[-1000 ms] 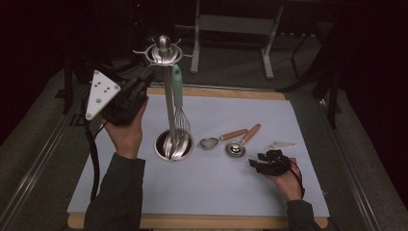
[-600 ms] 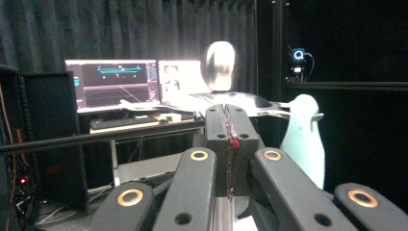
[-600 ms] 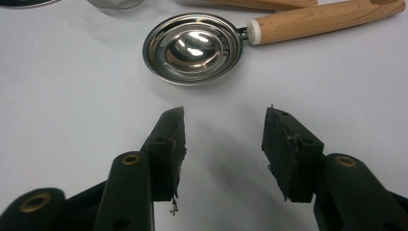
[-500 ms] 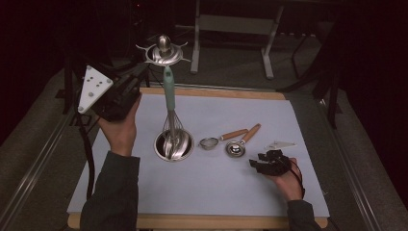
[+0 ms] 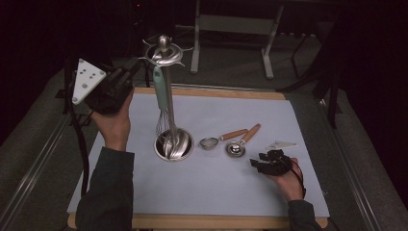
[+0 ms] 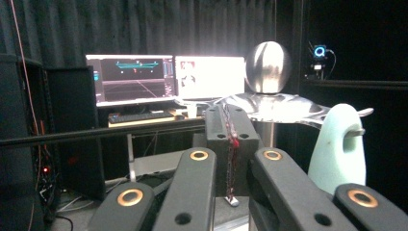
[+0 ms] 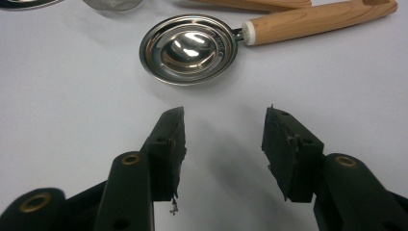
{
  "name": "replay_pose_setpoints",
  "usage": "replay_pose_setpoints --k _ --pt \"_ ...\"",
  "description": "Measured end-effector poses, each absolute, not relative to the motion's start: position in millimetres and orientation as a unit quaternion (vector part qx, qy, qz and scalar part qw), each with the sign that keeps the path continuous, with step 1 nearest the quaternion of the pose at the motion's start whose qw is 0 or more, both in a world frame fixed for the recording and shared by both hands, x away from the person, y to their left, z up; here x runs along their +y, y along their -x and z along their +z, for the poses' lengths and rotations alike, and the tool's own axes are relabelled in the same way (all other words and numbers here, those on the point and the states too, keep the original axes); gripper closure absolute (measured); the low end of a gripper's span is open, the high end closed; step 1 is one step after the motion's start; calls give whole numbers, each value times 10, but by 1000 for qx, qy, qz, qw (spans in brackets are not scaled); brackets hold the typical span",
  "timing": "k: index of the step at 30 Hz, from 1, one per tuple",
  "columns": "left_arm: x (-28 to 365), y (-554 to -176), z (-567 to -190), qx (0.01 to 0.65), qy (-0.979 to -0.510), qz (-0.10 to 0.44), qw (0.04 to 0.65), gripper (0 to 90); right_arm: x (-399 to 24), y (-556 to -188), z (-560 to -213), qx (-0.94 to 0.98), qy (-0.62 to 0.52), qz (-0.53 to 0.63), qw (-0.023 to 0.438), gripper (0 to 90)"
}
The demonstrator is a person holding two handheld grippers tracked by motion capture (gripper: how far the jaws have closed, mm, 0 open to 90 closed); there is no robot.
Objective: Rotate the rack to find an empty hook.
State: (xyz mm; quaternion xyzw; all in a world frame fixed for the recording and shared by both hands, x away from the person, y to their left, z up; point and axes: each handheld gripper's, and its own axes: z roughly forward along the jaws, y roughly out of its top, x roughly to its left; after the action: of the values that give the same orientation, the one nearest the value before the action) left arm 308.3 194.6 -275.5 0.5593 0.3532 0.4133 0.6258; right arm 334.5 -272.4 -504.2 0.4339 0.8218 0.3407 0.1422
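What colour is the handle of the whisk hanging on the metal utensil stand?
Pale mint green whisk handle, clearest in the high view.

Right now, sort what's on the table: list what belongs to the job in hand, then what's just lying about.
In the job:
- utensil stand
- whisk hanging on it
- left gripper, shut beside the stand's top

Lying about:
- small strainer
- measuring spoon, in front of the open right gripper
- white mat

Each gripper [image 7: 223,132] has black jaws with brass-ringed pivot holes and rough black pads. The left gripper [image 5: 103,89] carries a grey three-cornered plate with small holes and trails a black cable. Both forearms wear dark grey sleeves [image 5: 106,192].
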Motion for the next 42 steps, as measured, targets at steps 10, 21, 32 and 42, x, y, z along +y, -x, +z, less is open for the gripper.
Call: replay_pose_setpoints --k 10,21,32,42 --pt "1977 -3160 -2730 359 -568 414 614 898 -2730 -3341 -5035 820 -436 342 142 501" --pt "2004 -3246 -2690 367 -571 415 606 899 -2736 -3345 -5040 821 -436 341 142 502" --pt "2024 -3372 -2662 376 -572 407 605 899 -2739 -3349 -5049 821 -436 341 142 502" --pt "2041 -3451 -2645 374 -576 399 607 898 -2743 -3348 -5045 820 -436 342 142 502"
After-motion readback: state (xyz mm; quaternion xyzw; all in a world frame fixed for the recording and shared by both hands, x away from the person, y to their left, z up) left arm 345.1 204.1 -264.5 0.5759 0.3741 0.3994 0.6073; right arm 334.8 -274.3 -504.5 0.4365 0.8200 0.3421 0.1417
